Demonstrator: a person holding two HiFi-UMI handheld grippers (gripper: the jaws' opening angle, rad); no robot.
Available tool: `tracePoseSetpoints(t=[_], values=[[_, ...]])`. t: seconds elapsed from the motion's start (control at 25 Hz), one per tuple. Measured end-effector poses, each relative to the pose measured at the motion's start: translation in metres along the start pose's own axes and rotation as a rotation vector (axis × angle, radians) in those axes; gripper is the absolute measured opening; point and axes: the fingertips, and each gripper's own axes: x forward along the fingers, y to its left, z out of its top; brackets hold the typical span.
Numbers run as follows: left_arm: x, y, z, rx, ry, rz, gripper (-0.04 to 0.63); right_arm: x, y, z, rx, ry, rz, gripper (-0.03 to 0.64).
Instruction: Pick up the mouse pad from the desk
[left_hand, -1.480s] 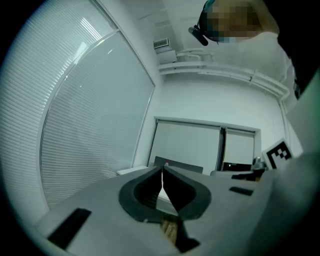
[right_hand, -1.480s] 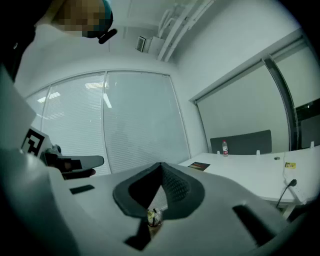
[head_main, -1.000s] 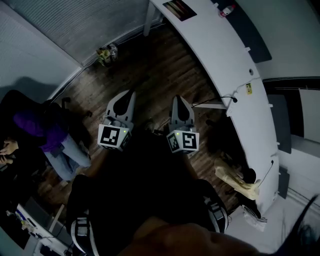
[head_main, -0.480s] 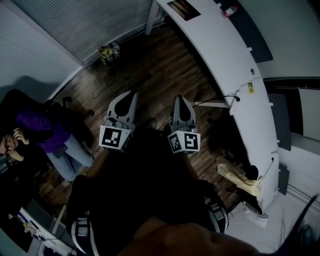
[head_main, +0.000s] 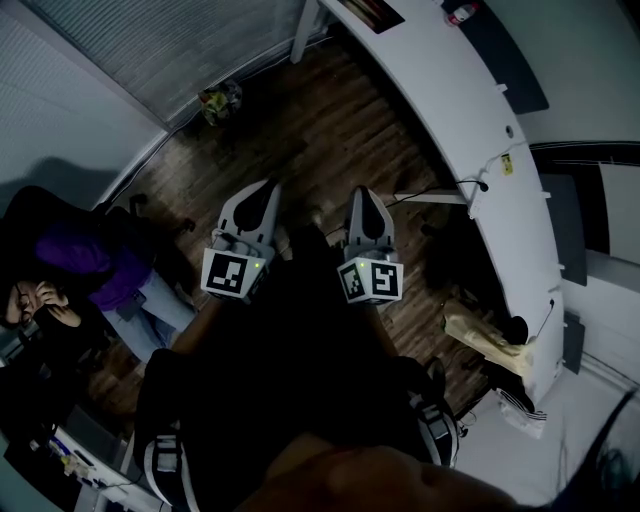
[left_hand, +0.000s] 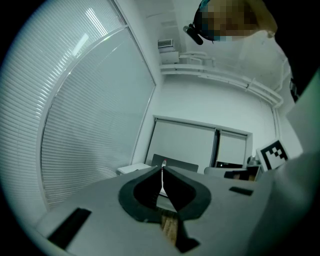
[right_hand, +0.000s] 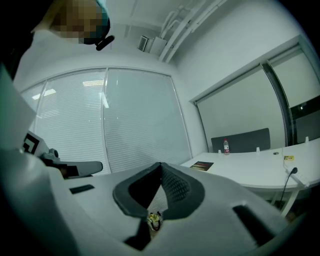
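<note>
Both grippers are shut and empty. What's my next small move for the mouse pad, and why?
Probably step toward the far end of the white desk, where the flat dark mouse pad lies. The left gripper and right gripper are shut, empty, and over the wooden floor, short of it.

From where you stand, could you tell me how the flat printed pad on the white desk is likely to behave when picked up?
The pad lies flat on the desk, so it is probably thin and light. If it is a soft mat, it may droop from a one-edge grip. Its low edge looks hard to pinch.
</note>
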Motion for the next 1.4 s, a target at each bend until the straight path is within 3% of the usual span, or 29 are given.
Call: tracePoseSetpoints(t=[0.36, 0.64, 1.4], values=[[0.004, 0.011, -0.014, -0.007, 0.015, -0.002, 0.006, 0.015, 0.004, 0.000, -0.026, -0.012, 0.013, 0.002], [0.035, 0.013, -0.010, 0.001, 0.006, -0.005, 0.006, 0.038, -0.014, 0.003, -0.022, -0.020, 0.017, 0.002], [0.201, 0.032, 0.009, -0.019, 0.000, 0.005, 0.006, 0.164, -0.109, 0.028, -0.016, 0.006, 0.035, 0.002]])
